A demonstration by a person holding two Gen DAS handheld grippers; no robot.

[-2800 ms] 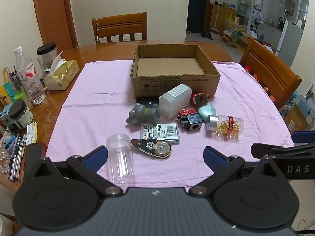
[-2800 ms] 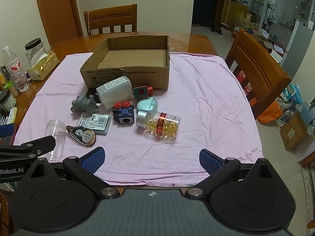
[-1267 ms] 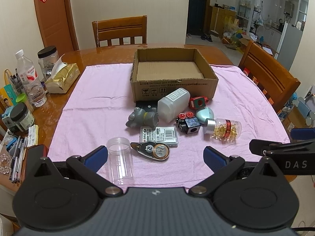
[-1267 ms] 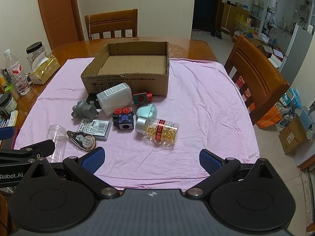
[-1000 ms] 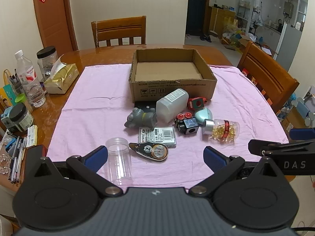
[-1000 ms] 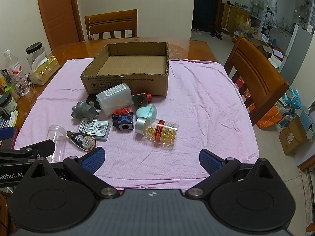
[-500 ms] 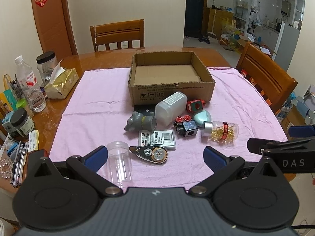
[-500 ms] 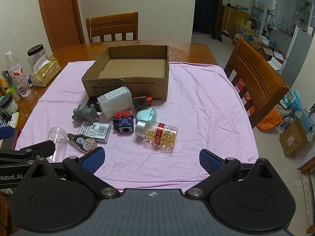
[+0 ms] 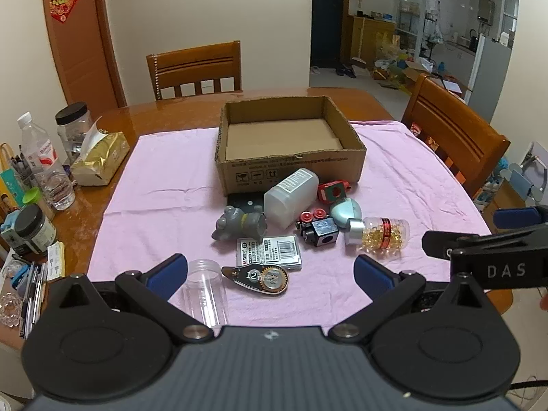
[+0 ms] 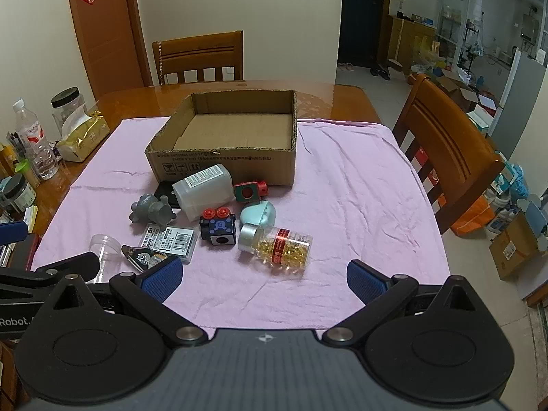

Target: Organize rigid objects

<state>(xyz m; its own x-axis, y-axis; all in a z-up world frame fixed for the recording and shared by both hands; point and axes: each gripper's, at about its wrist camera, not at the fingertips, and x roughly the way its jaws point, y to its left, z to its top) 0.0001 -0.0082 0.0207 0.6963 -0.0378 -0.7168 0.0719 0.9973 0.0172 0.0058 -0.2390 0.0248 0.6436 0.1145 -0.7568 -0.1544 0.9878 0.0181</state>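
While left view shows pens (image 9: pixel 32 284), right doesn't.

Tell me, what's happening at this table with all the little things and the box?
A person holds two grippers, the left gripper and right gripper, above the near edge of a pink cloth. Both have their jaws open and hold nothing. A pile of small items, among them a pill bottle and a white bottle, lies in front of the cardboard box, which looks empty. Sorting hasn't started.
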